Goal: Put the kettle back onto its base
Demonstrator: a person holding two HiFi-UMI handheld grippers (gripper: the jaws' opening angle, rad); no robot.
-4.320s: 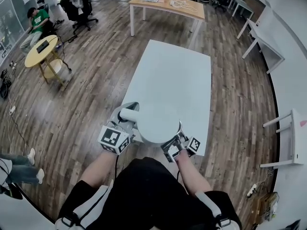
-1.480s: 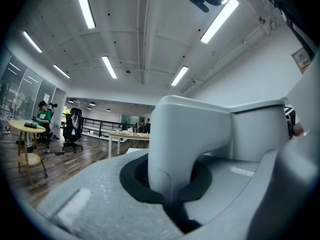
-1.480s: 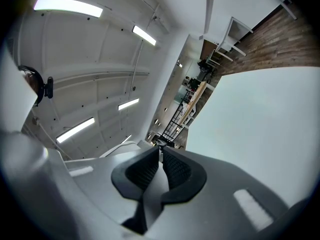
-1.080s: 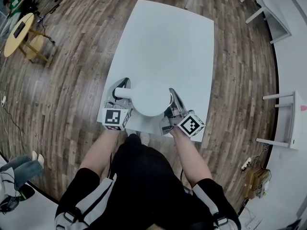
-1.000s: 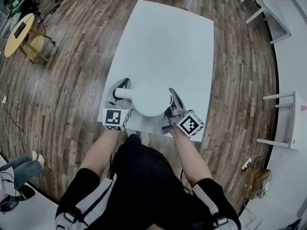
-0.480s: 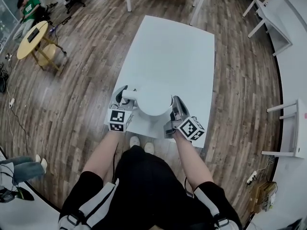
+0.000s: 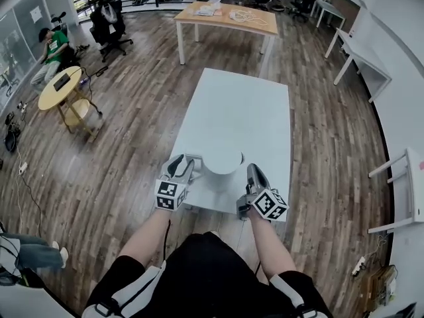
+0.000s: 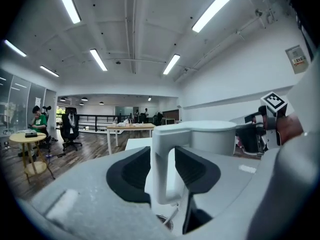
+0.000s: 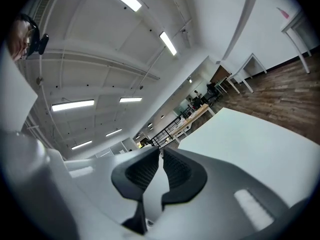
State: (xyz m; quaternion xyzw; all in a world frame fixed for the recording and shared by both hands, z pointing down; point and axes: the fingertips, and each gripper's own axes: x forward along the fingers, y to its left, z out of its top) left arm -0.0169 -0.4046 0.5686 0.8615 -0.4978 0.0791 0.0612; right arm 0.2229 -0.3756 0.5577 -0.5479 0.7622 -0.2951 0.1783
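Note:
A white kettle [image 7: 222,161] stands near the front edge of the white table [image 7: 245,111]; its base does not show apart from it. My left gripper [image 7: 180,167] is open at the kettle's left. In the left gripper view the white handle [image 8: 162,164] stands between the dark pads [image 8: 131,170] with a gap on each side, and the kettle body [image 8: 212,136] is beyond. My right gripper [image 7: 254,172] is to the right of the kettle and apart from it. In its own view the right gripper [image 9: 161,171] is closing, its jaws almost together with nothing between them.
A wooden table [image 7: 228,15] stands behind the white one. To the left are a round yellow table [image 7: 66,88], a seated person in green [image 7: 56,45] and an office chair [image 7: 109,18]. White desks [image 7: 361,52] and a white stand [image 7: 401,191] line the right wall.
The left gripper, shut on the handle a second ago, has opened. Both grippers have drawn back a little toward the table's front edge. The head view has tilted up.

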